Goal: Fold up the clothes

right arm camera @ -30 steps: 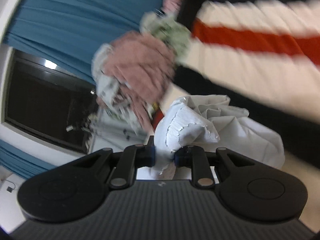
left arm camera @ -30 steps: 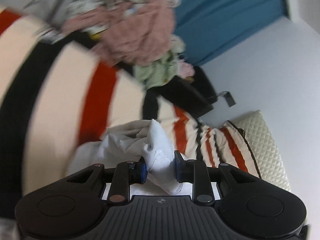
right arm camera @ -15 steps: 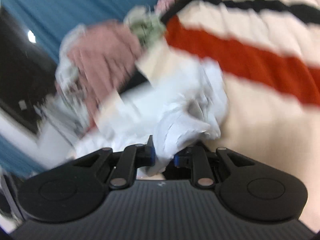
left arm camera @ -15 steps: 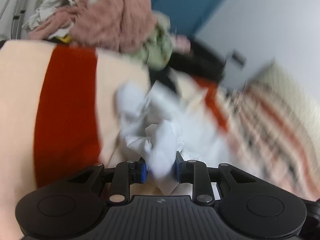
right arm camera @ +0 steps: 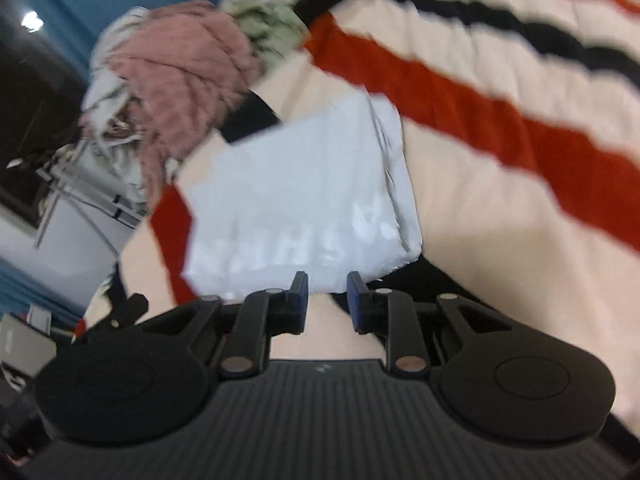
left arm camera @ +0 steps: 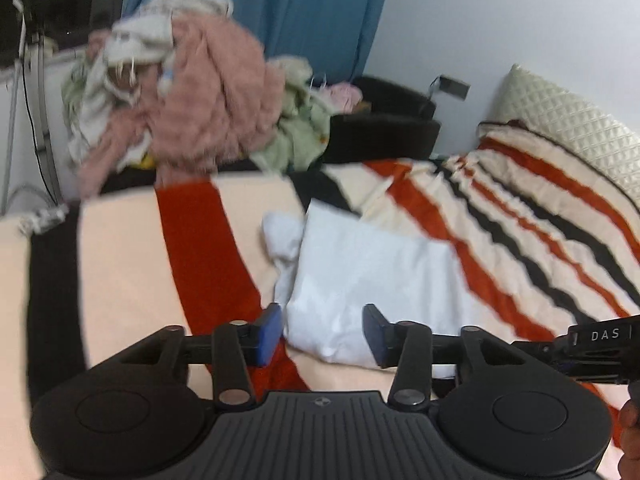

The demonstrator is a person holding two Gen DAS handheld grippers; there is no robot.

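We have the white garment (left arm camera: 360, 276) lying flat on the bed (left arm camera: 132, 248) just ahead of both grippers, the left gripper (left arm camera: 322, 334) opening wide around its near edge, the right gripper (right arm camera: 323, 298) opening narrowly, empty.

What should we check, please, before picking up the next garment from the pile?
1. White garment laid on the striped blanket: ok, it lies flat.
2. Left gripper free of cloth: ok, jaws opening, pads apart from the fabric.
3. Right gripper free of cloth: ok, jaws opening, nothing between them.
4. Fold neat: not ok, a bunched part sticks out at the far left edge in the left view.
5. Clothes pile within view: ok, heaped beyond the blanket.
6. Which garment lifts cleanly: cannot tell, the pile is tangled and blurred.
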